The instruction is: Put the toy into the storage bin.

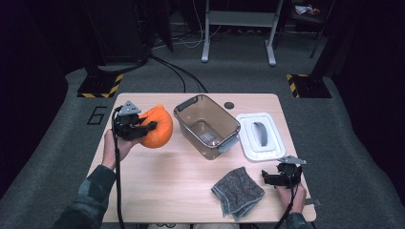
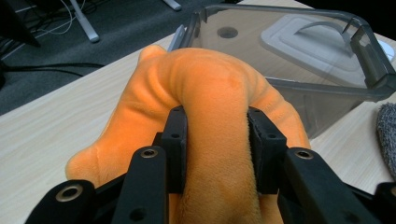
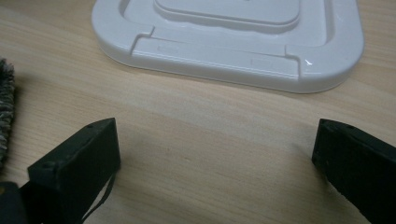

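My left gripper (image 2: 215, 135) has its fingers (image 2: 175, 140) pinched on a fold of the orange plush cloth (image 2: 205, 88), so the cloth bulges over them and hides its own lower part; I cannot tell from my left gripper view whether its bottom edge touches the desk (image 1: 162, 176). In the high view the cloth (image 1: 158, 126) sits at the left of the desk, just beside the clear plastic bin (image 1: 206, 125), and my hand (image 1: 114, 145) covers part of the gripper (image 1: 143, 128).

My right gripper (image 3: 215, 158) rests low over the bare wood with its fingers (image 3: 79, 158) spread wide and nothing between them. The white lid (image 3: 224, 37) ahead of them is cut off at the top edge of my right gripper view, and a sliver of the grey towel (image 3: 5, 107) is cut off at its left edge. From above, the towel (image 1: 237, 192) lies folded near the front edge, the lid (image 1: 260, 136) lies right of the bin, and my right gripper (image 1: 278, 178) is near both.

The desk is pale wood with rounded corners, standing on grey carpet. The room behind is dark, with cables on the floor.
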The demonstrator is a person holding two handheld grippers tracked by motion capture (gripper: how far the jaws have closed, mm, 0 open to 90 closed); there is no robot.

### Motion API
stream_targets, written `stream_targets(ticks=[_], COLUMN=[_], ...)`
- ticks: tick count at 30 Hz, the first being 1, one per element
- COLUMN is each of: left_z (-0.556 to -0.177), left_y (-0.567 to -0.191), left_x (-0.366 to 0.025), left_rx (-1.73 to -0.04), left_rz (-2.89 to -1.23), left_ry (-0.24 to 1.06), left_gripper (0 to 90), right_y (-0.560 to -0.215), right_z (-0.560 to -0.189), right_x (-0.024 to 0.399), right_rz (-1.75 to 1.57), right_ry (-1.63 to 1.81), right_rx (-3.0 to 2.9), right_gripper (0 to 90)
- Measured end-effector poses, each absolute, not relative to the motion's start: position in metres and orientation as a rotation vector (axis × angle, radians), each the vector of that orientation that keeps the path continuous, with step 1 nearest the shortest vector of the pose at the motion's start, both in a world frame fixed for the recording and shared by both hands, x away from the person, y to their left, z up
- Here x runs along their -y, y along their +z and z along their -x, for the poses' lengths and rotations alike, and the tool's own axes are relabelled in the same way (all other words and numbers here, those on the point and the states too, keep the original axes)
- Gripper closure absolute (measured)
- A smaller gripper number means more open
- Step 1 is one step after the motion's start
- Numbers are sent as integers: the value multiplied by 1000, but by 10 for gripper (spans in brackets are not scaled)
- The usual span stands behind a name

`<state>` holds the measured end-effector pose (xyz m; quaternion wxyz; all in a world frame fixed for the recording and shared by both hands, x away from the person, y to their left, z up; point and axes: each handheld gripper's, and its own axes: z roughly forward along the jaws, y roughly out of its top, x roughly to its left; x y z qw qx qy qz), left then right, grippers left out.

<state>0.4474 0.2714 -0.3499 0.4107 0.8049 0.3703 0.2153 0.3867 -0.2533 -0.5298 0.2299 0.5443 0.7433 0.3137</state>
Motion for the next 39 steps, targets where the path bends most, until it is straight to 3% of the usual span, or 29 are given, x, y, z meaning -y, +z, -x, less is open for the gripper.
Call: stream_targets(ticks=[39], left_z=[-502], left_y=[-315], left_x=[-212], left_rx=[-930], left_rz=[-2018], left_ry=[570], left_gripper=[634], right_y=[-530], right_z=[-387], right_x=[253], right_rz=[-1502], right_ry=[862], right_rx=[-2042], right_gripper=[1])
